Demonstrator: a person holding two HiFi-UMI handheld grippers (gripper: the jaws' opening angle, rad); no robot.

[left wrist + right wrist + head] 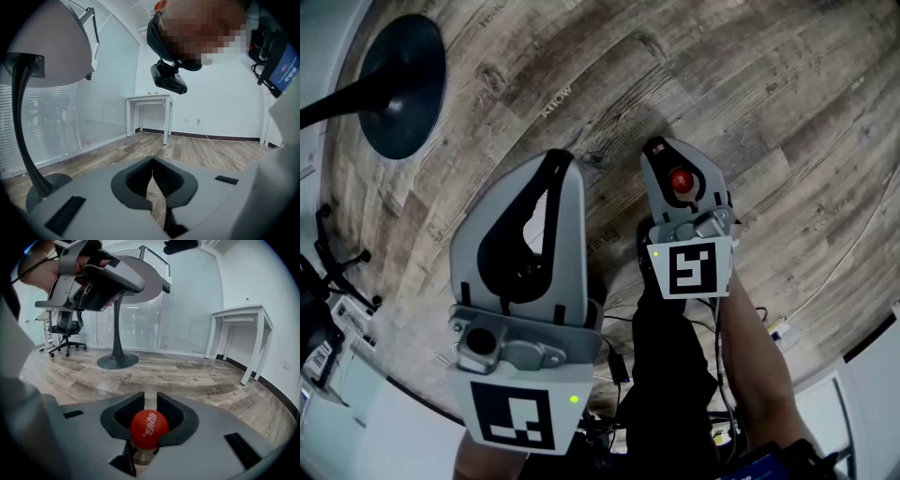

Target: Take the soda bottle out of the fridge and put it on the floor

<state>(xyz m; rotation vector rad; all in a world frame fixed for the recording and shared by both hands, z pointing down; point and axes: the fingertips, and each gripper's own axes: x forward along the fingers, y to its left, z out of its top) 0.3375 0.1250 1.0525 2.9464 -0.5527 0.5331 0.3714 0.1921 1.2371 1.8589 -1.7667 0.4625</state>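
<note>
The soda bottle shows only its red cap [149, 428] and a bit of neck below it, standing upright between my right gripper's [150, 397] jaws. The jaws hug the neck just under the cap, while their tips stay a finger's width apart. In the head view the same cap [680, 180] sits inside the right gripper [657, 148], low over the wooden floor [769, 112]. My left gripper [558, 159] hangs higher, to the left, its jaw tips [152, 158] touching with nothing between them. No fridge is in view.
A round table's dark pedestal base [403, 84] stands on the floor ahead left, also seen as a base [117, 361]. An office chair [65, 333] is behind it. A white side table [243, 333] stands by the right wall. Cables [778, 328] trail near my feet.
</note>
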